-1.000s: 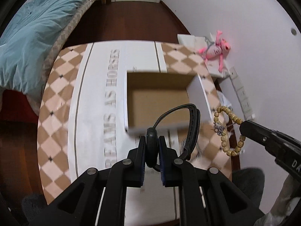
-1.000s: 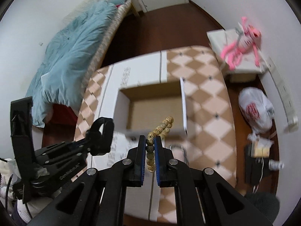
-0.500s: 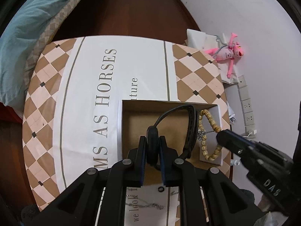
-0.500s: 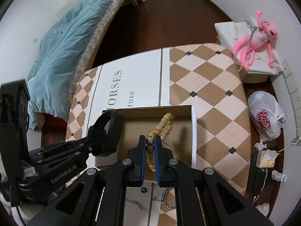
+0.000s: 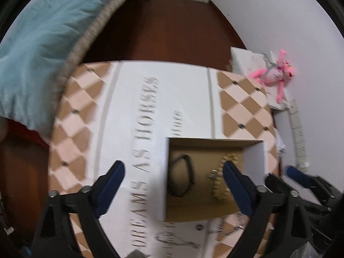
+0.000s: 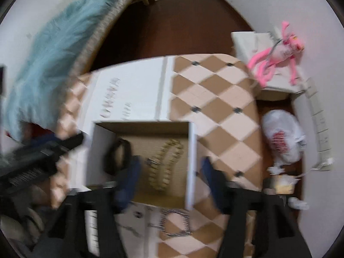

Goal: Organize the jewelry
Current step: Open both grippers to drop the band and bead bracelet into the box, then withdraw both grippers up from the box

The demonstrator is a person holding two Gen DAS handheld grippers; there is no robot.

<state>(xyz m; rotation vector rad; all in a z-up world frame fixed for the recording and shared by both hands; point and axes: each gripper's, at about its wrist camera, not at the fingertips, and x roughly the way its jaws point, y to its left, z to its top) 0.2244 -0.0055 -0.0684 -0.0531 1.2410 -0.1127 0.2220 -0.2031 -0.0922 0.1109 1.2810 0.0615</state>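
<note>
Beige bead bracelet apparently in box, between spread right tool fingers.

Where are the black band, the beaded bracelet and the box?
black band (image 5: 181,177): left wrist view, on its right strap.
beaded bracelet (image 6: 164,164): right wrist view, mid-loop beads.
box (image 5: 254,157): left wrist view, right white wall.

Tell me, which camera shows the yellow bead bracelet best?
The right wrist view: the bead bracelet lies whole in the middle of the box, though it is blurred. In the left wrist view the left tool has one finger covering part of the bracelet.
</note>
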